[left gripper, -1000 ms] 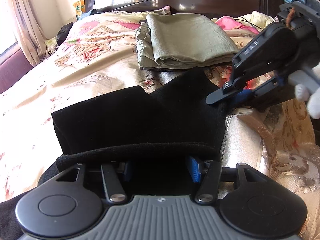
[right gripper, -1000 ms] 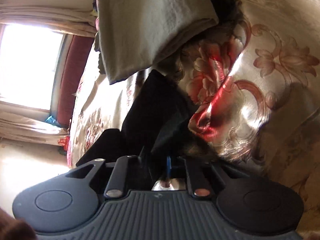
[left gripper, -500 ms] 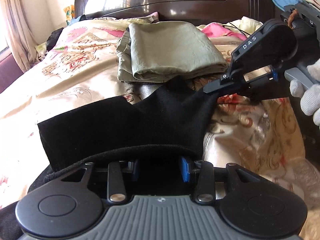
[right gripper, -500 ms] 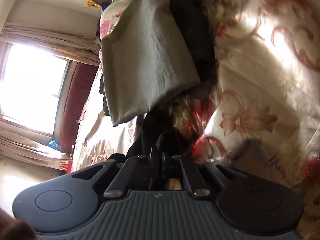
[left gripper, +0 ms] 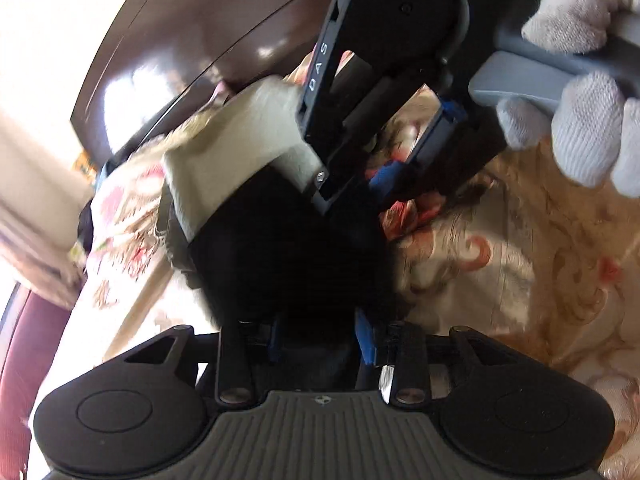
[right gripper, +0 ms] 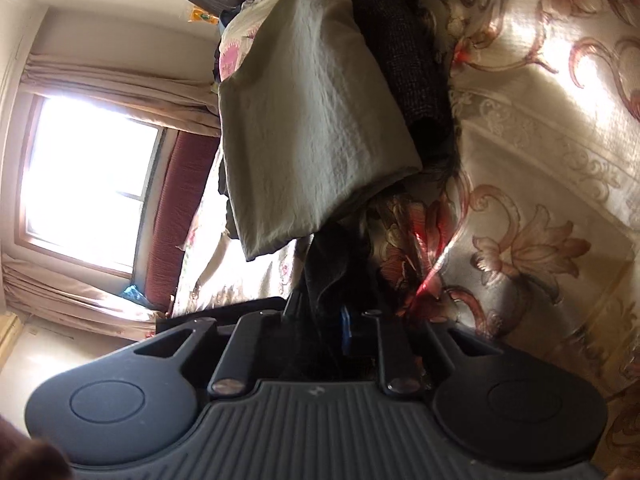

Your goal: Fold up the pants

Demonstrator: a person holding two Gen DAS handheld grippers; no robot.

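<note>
text: "DAS" in white letters | on: black arm of the right claw (left gripper: pixel 362 190), above the black pants (left gripper: pixel 288 256)

Each camera sits on its own gripper and looks forward along the fingers, tipped down at the bed (left gripper: pixel 520 264). The left view is rolled over and very near the black pants (left gripper: pixel 288 248). The right view is rolled too. Both show the pants and the folded green cloth (right gripper: pixel 312 120).
</note>
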